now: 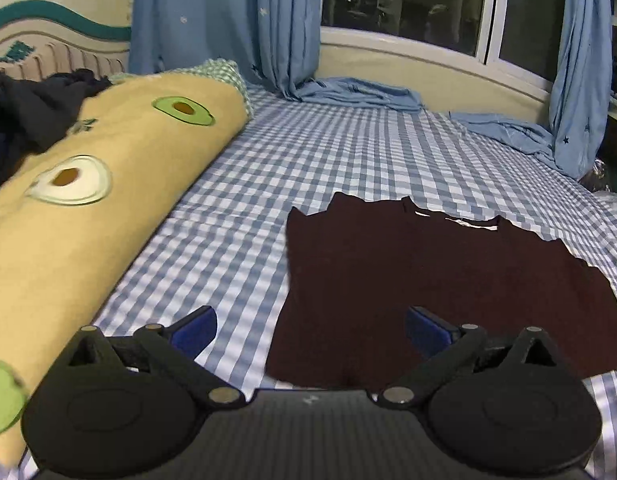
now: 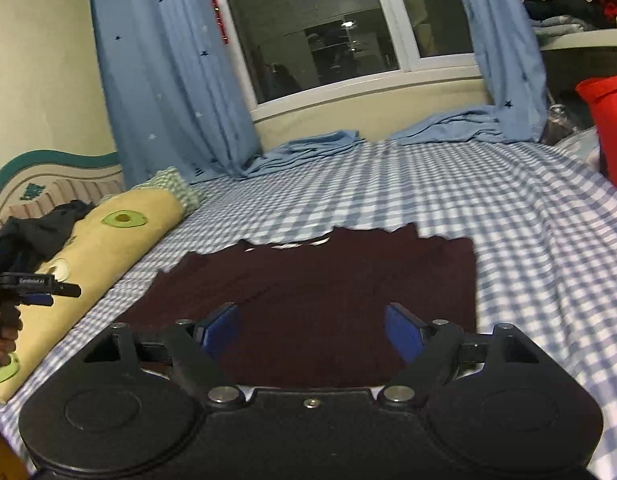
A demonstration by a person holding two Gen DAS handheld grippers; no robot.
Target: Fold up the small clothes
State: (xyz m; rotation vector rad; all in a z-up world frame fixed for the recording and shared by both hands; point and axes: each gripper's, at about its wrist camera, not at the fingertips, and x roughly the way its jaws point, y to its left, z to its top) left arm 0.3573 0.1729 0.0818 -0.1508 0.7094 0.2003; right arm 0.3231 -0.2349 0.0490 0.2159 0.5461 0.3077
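Two grippers up over the bed point(image 1: 308, 152), both w/ jaws spread wide, nothing between the blue pads. Left gripper point(image 1: 310, 330) above checked sheet at the shirt's left edge; also seen from right wrist cam at far left, by the pillow point(image 1: 108, 184), held in a hand point(image 2: 2, 336). Right gripper point(image 2: 311, 330) over shirt's near part, not touching. Dark maroon shirt point(image 1: 428, 280) flat on sheet, collar toward window point(image 2: 308, 28), sides folded in. Dark clothes point(image 1: 32, 108) heaped on pillow's far end.
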